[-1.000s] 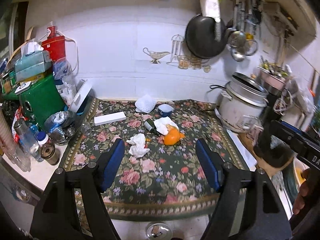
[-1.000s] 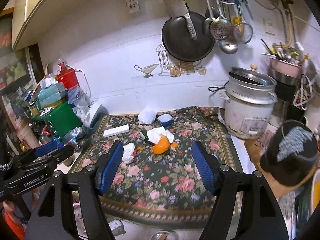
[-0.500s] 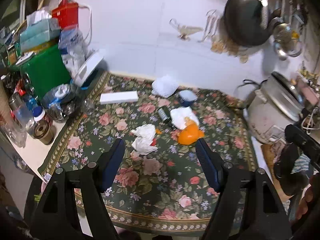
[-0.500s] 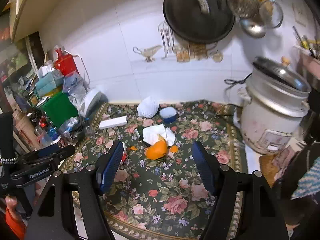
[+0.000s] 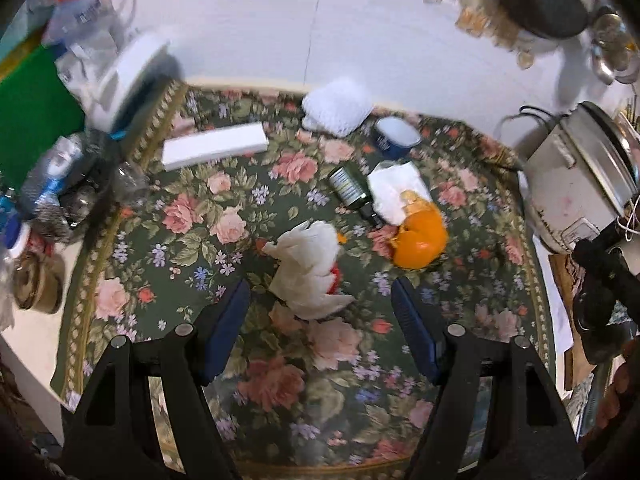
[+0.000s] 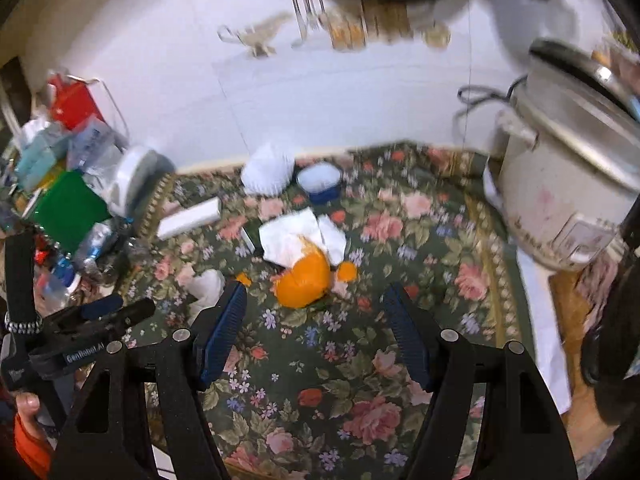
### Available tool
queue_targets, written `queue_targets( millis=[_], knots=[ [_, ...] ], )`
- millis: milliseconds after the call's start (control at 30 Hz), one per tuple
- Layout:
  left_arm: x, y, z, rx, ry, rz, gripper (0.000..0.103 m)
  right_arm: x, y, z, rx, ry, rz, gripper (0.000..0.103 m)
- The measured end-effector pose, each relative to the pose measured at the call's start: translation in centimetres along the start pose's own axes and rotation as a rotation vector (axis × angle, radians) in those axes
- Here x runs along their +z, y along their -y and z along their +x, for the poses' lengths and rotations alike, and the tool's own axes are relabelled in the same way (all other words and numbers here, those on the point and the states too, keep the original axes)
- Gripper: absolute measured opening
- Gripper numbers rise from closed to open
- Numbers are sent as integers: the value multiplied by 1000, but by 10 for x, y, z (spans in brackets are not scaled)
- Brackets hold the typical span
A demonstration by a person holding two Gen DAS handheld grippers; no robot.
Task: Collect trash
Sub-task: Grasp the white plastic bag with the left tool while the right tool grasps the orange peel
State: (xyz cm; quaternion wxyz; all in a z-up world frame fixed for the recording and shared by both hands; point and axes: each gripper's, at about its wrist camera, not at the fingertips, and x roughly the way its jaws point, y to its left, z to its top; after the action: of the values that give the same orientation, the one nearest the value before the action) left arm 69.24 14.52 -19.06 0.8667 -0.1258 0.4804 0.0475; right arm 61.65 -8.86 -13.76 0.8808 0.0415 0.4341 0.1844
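Note:
A crumpled white tissue (image 5: 310,270) with a red spot lies on the floral cloth (image 5: 200,240), just ahead of my open, empty left gripper (image 5: 320,292). An orange peel (image 5: 420,240) lies to its right beside a flat white napkin (image 5: 396,192) and a small dark bottle (image 5: 350,190). In the right wrist view my open, empty right gripper (image 6: 314,294) hovers just short of the orange peel (image 6: 306,282). The napkin (image 6: 298,234) lies behind it and the tissue (image 6: 208,284) to its left.
A white box (image 5: 214,148), a white mesh wad (image 5: 336,108) and a blue cup (image 5: 394,138) sit further back. A rice cooker (image 6: 568,184) stands at the right. Bottles and a green container (image 6: 66,208) crowd the left edge. The left gripper's body (image 6: 84,320) shows low left.
Both grippers have moved forward and down toward the cloth. The tissue and orange peel now sit much closer to the fingertips. Nothing has been grasped.

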Motion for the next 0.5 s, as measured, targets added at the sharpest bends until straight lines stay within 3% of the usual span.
queue_targets(
  millis=[100, 300, 500],
  knots=[
    [4, -15, 26, -24, -64, -26, 72, 3, 0, 32, -22, -67, 15, 67],
    [6, -14, 79, -51, -173, 22, 72, 7, 9, 90, -15, -153, 104, 67],
    [12, -11, 117, -60, -217, 47, 72, 7, 10, 140, 25, -237, 168, 67]
  ],
)
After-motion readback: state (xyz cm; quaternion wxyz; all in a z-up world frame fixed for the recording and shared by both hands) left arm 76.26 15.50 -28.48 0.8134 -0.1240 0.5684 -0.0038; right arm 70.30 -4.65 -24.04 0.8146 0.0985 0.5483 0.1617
